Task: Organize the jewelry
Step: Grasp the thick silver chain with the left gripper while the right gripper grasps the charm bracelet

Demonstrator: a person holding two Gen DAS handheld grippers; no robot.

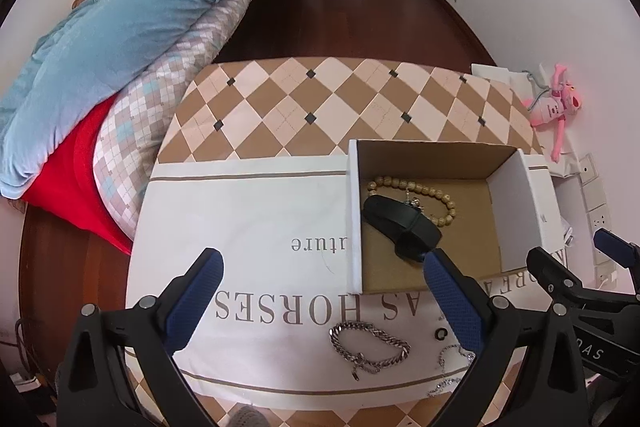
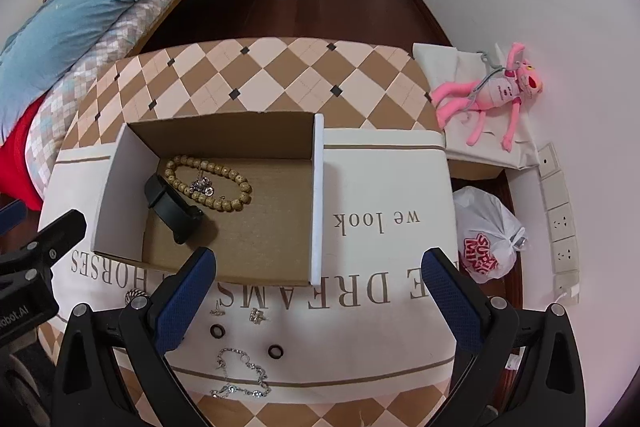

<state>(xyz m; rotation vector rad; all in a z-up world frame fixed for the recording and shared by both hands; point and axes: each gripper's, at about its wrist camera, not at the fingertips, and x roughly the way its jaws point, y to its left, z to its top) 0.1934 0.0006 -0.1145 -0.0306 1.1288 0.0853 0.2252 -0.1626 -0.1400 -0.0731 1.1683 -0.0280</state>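
Both grippers' fingers (image 1: 452, 301) spread apart, empty; silver chain bracelet (image 1: 370, 347) lies between left fingers, box (image 1: 356, 211) beyond.

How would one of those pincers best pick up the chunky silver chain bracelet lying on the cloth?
Probably from straight above, pinching across one strand of the silver chain bracelet. It lies flat in an open loop on the cloth, so its sides offer nothing to grab.
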